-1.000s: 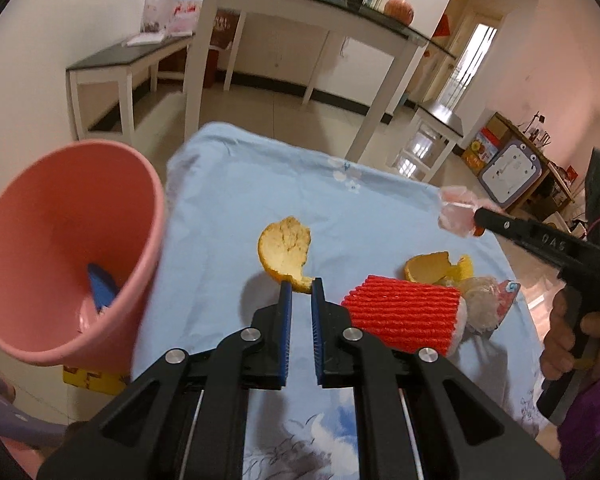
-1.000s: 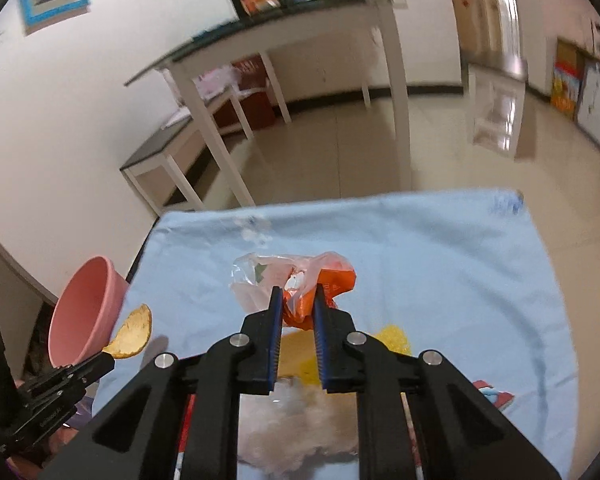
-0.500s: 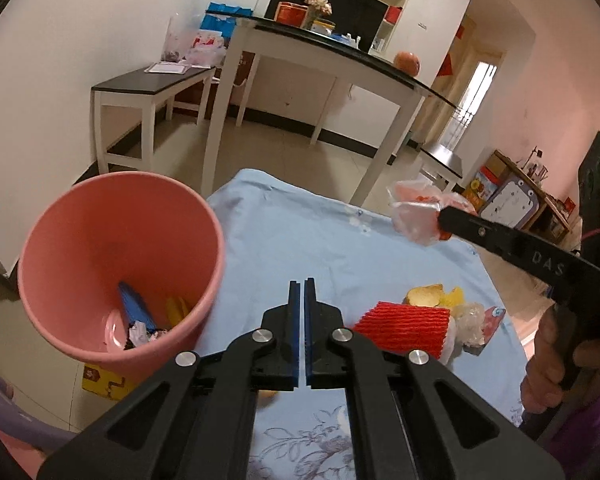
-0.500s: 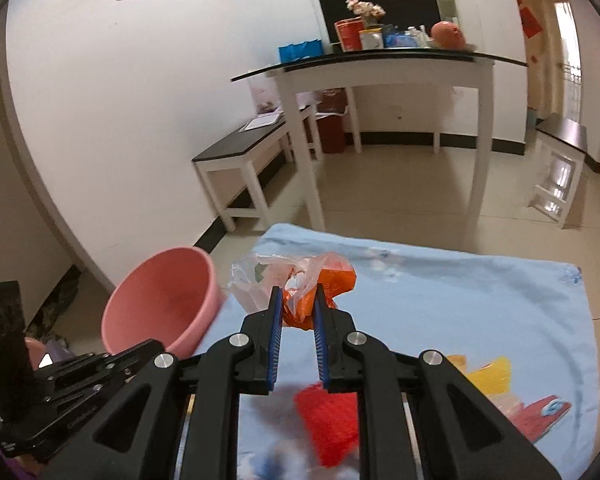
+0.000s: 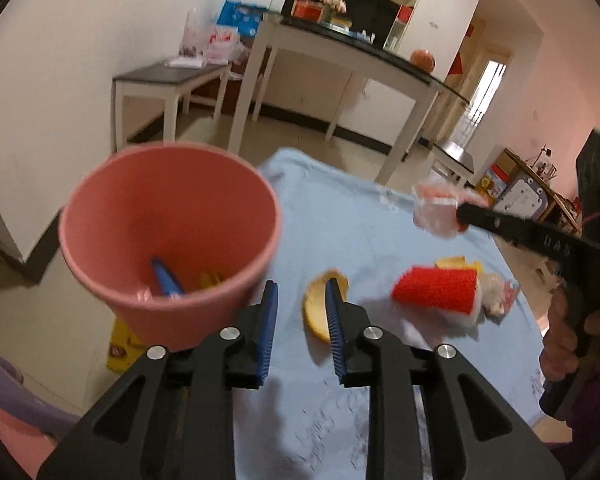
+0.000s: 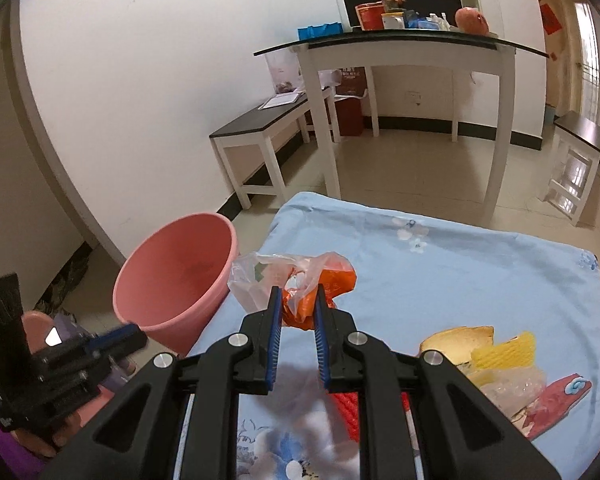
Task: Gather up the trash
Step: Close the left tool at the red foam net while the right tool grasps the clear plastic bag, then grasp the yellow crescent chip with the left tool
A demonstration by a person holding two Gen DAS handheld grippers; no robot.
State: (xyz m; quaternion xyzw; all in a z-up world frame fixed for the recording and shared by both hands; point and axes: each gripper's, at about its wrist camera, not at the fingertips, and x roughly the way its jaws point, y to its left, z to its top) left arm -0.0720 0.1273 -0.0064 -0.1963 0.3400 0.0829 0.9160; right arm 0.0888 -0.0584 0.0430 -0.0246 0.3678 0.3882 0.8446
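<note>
The pink bin (image 5: 168, 240) stands off the table's left edge. The left gripper (image 5: 300, 300), jaws spread and empty, hovers by an orange peel (image 5: 320, 312). The right gripper (image 6: 296, 304) pinches a crumpled plastic bag (image 6: 296, 276), which next needs carrying left over the bin and releasing.

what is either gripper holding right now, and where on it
The right gripper pinches a crumpled clear-and-orange plastic bag at its near, bunched edge. The left gripper is open, empty.

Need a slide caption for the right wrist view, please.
Right gripper shut on a crumpled plastic bag above the blue tablecloth, beside the pink bin.
</note>
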